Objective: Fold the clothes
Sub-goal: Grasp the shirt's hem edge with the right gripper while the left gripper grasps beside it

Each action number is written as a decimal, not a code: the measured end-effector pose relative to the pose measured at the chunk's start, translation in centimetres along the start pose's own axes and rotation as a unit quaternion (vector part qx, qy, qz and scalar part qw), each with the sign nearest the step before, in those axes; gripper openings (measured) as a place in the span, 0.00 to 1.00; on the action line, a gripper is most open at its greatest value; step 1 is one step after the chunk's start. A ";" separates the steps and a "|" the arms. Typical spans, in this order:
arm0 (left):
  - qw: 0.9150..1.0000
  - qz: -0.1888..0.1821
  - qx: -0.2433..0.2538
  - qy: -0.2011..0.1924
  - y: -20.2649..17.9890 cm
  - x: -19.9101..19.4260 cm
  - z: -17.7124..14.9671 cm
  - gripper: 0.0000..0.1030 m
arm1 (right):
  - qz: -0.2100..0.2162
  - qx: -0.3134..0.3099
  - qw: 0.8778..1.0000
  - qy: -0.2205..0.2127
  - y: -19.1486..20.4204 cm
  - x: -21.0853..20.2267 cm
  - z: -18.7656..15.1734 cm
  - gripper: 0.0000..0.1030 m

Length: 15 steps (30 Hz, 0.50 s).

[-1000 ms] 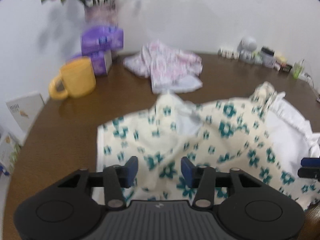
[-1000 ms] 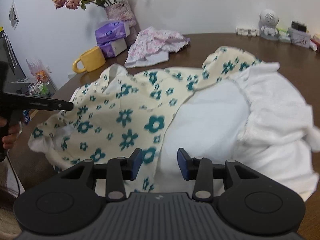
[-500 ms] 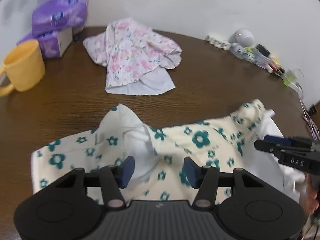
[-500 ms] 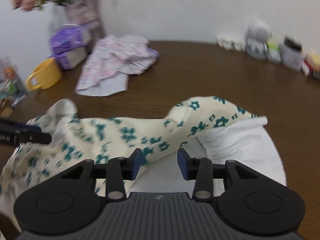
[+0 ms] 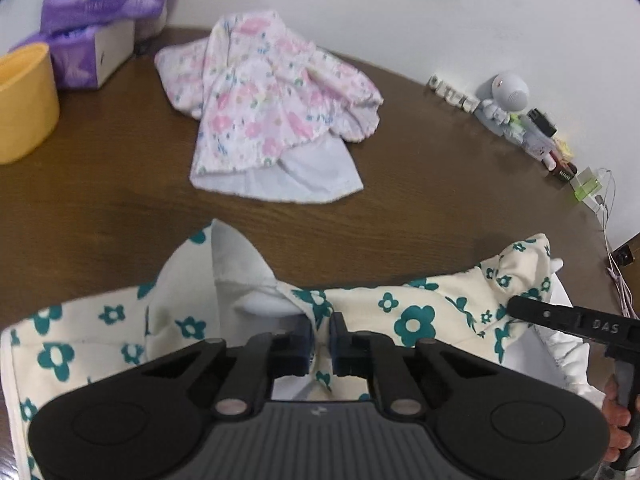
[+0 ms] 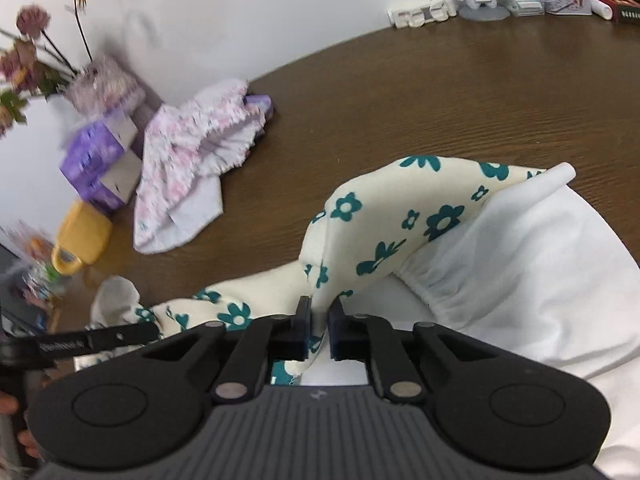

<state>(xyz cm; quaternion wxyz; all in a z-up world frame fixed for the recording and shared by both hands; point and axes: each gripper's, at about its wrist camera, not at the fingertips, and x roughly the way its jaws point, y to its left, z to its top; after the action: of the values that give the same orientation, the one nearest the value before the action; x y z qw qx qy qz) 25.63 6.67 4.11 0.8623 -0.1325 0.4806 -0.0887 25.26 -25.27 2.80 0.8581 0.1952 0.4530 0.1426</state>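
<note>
Over at the far left of the brown table (image 5: 420,184), a yellow mug (image 5: 24,108) stands beside stacked purple tissue packs (image 5: 96,20); what the mug holds cannot be made out. From the right wrist view a vase (image 6: 104,84) behind the packs carries dried pink flowers (image 6: 28,52). A pink flowered garment (image 5: 272,108) lies crumpled past the middle of the table, apart from the work.

Nearer, the cream garment with teal flowers (image 5: 416,312) is stretched across the front of the table, its white lining (image 6: 532,264) showing. The left gripper (image 5: 320,344) has just been closing and its jaws now pinch a fold of that cloth at their tips. The right gripper (image 6: 318,330) has likewise just been closing, and a ridge of the same garment rises from between its nearly meeting jaws. Each gripper shows at the edge of the other's view, at opposite ends of the garment.
</note>
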 end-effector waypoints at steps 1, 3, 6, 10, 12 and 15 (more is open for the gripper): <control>1.000 -0.003 0.001 -0.010 0.1 -0.2 0.0 0.08 | 0.008 0.007 1.000 -0.007 -0.2 -0.3 -0.1 0.06; 0.999 -0.009 0.000 -0.033 0.2 -0.6 0.2 0.08 | 0.020 0.013 0.999 -0.023 -0.4 -0.6 -0.1 0.06; 0.998 -0.012 -0.006 -0.061 0.7 -0.5 0.4 0.08 | 0.037 0.019 0.998 -0.050 -0.7 -0.7 -0.2 0.06; 0.999 0.007 -0.012 -0.045 1.2 0.8 0.5 0.08 | 0.029 0.037 0.998 -0.043 -1.5 0.8 -0.1 0.06; 0.999 0.017 -0.007 -0.042 1.1 1.3 0.3 0.08 | 0.023 0.043 0.998 -0.034 -1.7 1.4 -0.1 0.06; 0.999 0.026 0.003 -0.042 0.8 1.3 0.3 0.09 | 0.013 0.029 0.999 -0.033 -1.3 1.6 -0.1 0.07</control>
<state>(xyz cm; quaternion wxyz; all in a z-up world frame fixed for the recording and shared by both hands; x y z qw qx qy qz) 26.58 7.14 2.94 0.8843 -0.1210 0.4468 -0.0616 26.19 -25.75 0.98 0.8647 0.2303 0.4259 0.1335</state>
